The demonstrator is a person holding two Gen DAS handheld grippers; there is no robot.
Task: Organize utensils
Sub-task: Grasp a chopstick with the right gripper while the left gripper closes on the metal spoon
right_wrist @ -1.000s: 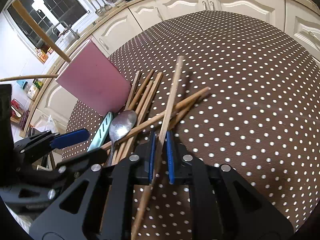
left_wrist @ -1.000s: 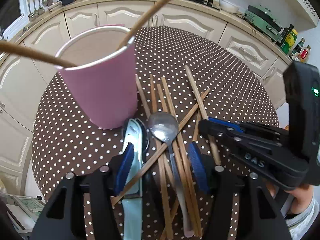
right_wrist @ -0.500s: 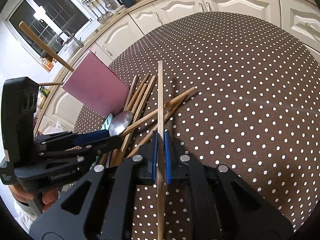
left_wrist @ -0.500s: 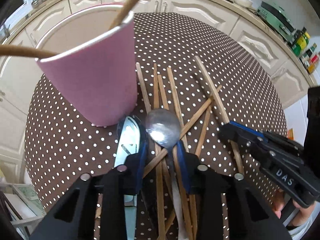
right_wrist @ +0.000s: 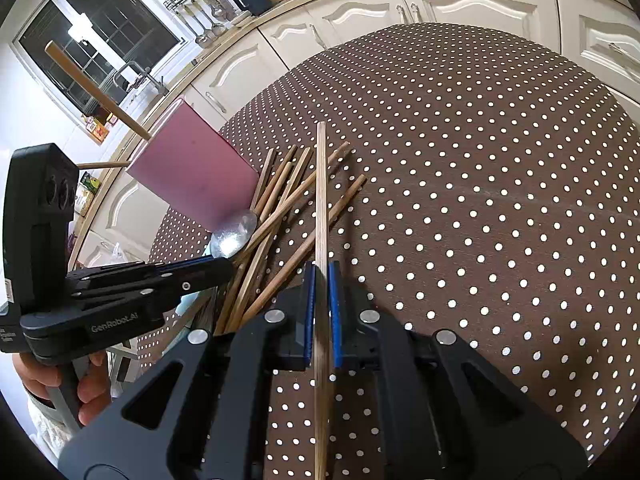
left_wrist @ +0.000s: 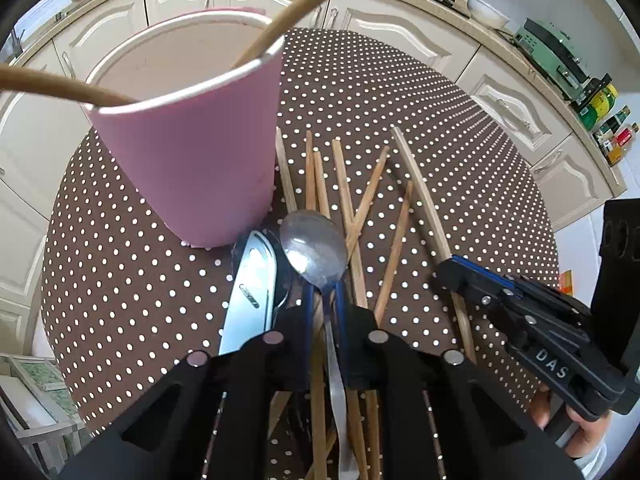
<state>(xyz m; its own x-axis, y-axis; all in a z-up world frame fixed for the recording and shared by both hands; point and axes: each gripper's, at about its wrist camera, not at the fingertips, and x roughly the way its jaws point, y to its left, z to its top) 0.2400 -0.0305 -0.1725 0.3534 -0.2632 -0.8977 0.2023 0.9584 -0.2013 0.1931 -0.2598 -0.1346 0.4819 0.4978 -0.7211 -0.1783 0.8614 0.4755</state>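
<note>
Now that my left gripper [left_wrist: 323, 300] has closed on the spoon [left_wrist: 314, 246] neck, both hands are loaded: my right gripper [right_wrist: 321, 300] clamps a chopstick [right_wrist: 321, 200], and the pink cup [left_wrist: 188, 152] waits at eleven o'clock.

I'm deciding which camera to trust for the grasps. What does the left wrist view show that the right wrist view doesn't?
Only the left wrist view shows the left gripper shut on the spoon at its neck, the knife beside it, and the pink cup's open top. Only the right wrist view shows the right gripper shut on one chopstick. Both show the cup, the spoon bowl, the loose chopsticks and the dotted table.
</note>
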